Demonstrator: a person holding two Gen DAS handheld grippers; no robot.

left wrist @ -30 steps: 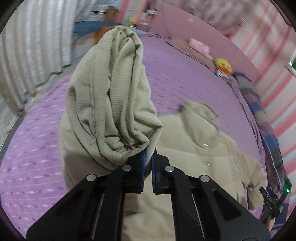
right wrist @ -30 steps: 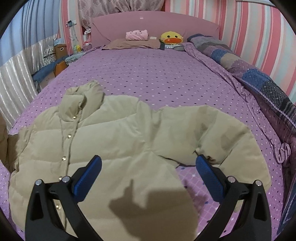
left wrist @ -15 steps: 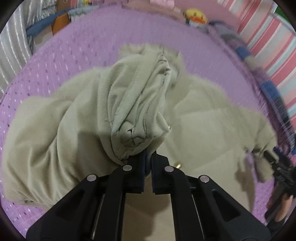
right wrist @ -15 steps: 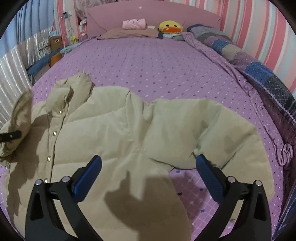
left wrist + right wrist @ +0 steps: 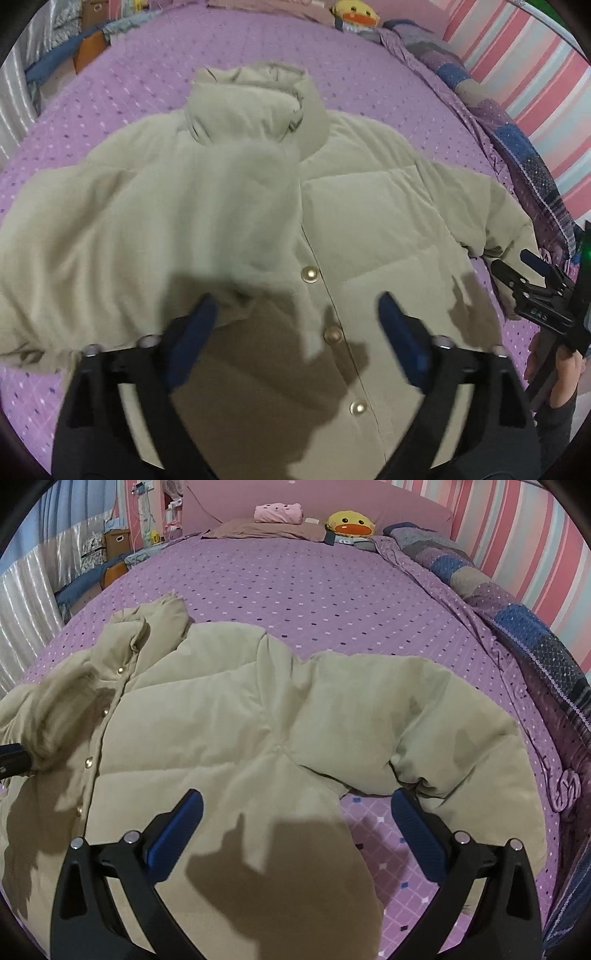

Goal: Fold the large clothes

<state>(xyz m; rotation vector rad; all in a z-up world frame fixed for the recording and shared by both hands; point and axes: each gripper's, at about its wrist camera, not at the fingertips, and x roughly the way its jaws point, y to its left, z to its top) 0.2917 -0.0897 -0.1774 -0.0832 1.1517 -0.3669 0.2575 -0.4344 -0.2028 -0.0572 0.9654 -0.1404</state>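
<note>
We see a beige padded jacket [image 5: 369, 206] lying front-up on a purple dotted bedspread [image 5: 314, 590], its stand-up collar [image 5: 255, 96] toward twelve o'clock in the left wrist view and a row of round metal snaps [image 5: 309, 274] running down its front toward six o'clock. One sleeve [image 5: 243, 206], blurred in that view, lies folded across the chest from nine o'clock toward the centre, its cuff end just beside the uppermost visible snap. The other sleeve [image 5: 443, 720] is bent back on itself at three o'clock in the right wrist view, with a patch of bedspread showing beneath the bend. We find the left gripper [image 5: 295, 328] over the lower chest, its jaws opening, the blue pads [image 5: 402, 339] spread wide with nothing pinched; the folded sleeve's edge lies just past the nine o'clock pad. The right gripper [image 5: 297, 825] hangs over the jacket's hem and the bent sleeve, its jaws likewise spread wide and free of cloth; in the left wrist view it appears at three o'clock, carried by a hand [image 5: 557, 369]. Farther out, at twelve o'clock in the right wrist view, a yellow duck plush [image 5: 349, 523] and a pink folded item [image 5: 277, 512] rest by the pink headboard [image 5: 388, 506]. A patchwork quilt [image 5: 524, 627] runs along the bed's edge at two o'clock, below a striped wall [image 5: 517, 535].
</note>
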